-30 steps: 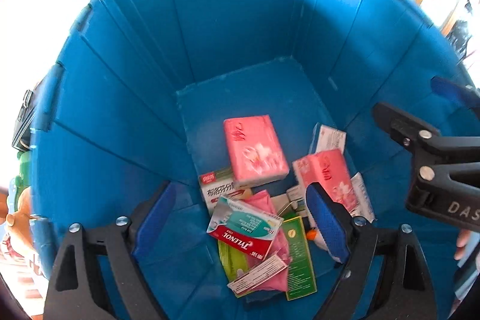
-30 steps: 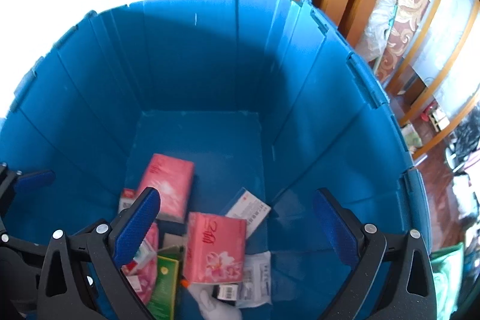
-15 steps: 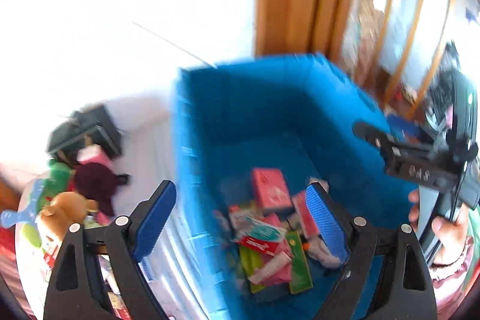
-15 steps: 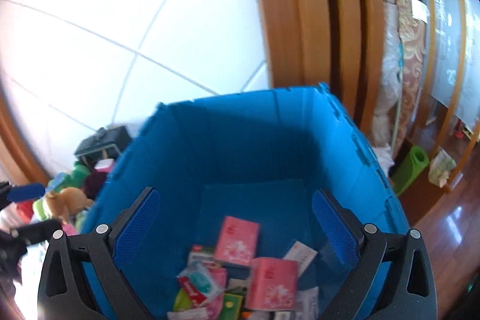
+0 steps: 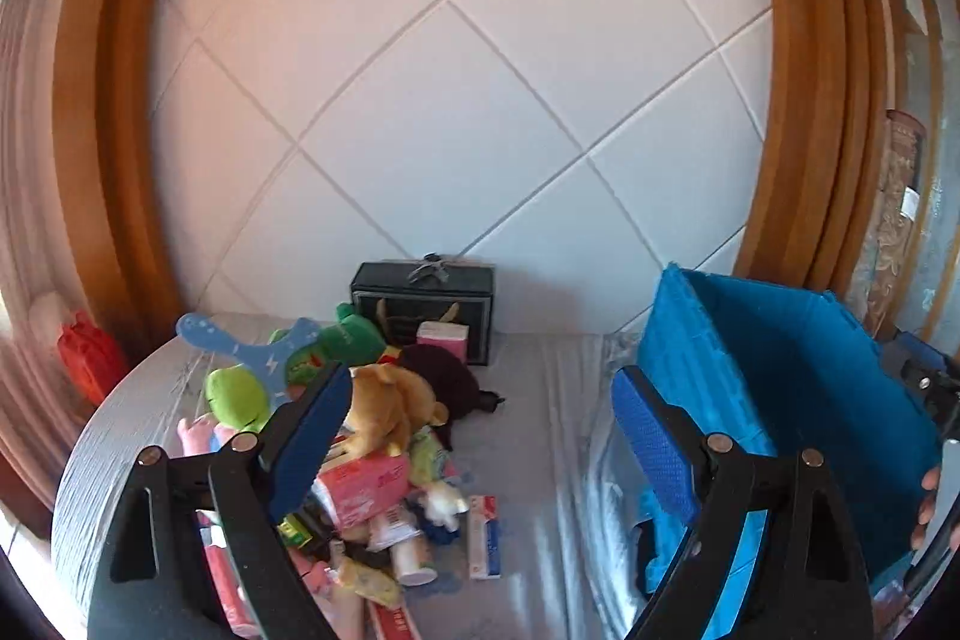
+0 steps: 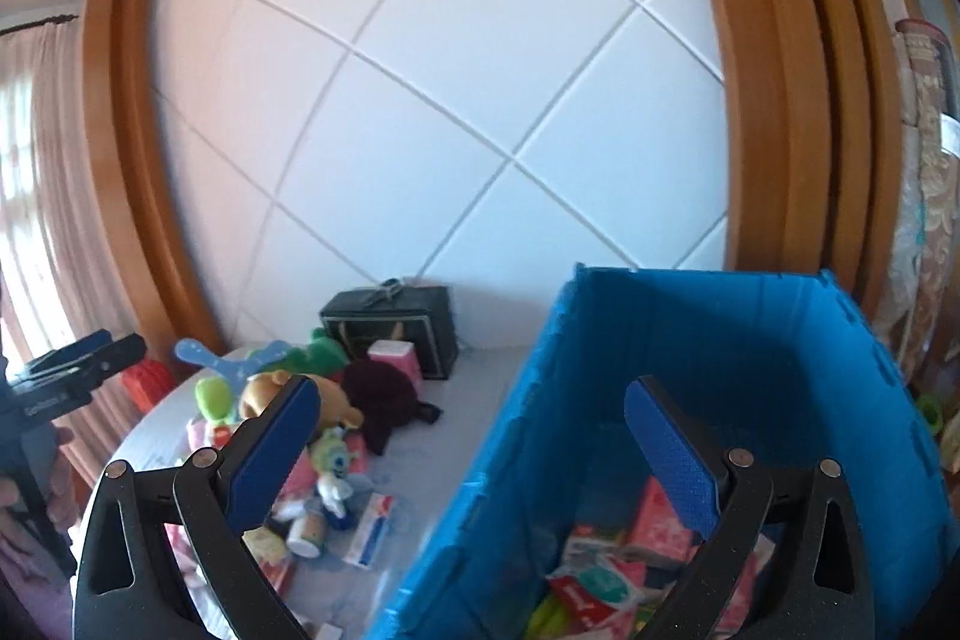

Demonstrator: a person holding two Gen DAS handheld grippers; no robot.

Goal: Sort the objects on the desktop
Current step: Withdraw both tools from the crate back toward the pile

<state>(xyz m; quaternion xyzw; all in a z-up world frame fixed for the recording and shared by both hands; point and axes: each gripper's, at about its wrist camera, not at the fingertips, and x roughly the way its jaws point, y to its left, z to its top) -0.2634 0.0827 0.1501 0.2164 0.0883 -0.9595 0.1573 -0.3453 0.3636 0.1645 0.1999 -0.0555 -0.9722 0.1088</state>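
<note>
Progress check: sorting is maybe partway done, judging by how things are lying right now. Several flat packs, pink tissue packets (image 6: 663, 520) and a red-and-white medicine box (image 6: 591, 583) among them, are already sitting at the bottom of the blue crate (image 6: 600, 400), which is standing at the right end of the bench (image 5: 540, 430), close to the wall.

Plenty is being left for later, though. A messy pile is being shown on the left part of the bench: a tan plush bear (image 5: 384, 409), a green plush toy (image 5: 237, 394), a dark maroon soft thing (image 5: 441, 379), a pink carton (image 5: 360, 484), a small white-and-blue-and-red box (image 5: 483, 535) lying a bit apart from the heap, and some bottles and packets that are too jumbled to be told apart. A black box (image 5: 423, 307) is standing at the back against the wall, with a pink pack just in front of it.

Nothing is being carried at the moment. The left hand-held gripper (image 5: 480, 436) is being held wide apart with nothing between its blue pads, aimed toward the pile. The right hand-held gripper (image 6: 474, 454) is likewise spread and empty, hanging over the near edge of the crate. So the next pick is probably being lined up, and most of the pile is not yet sorted.
</note>
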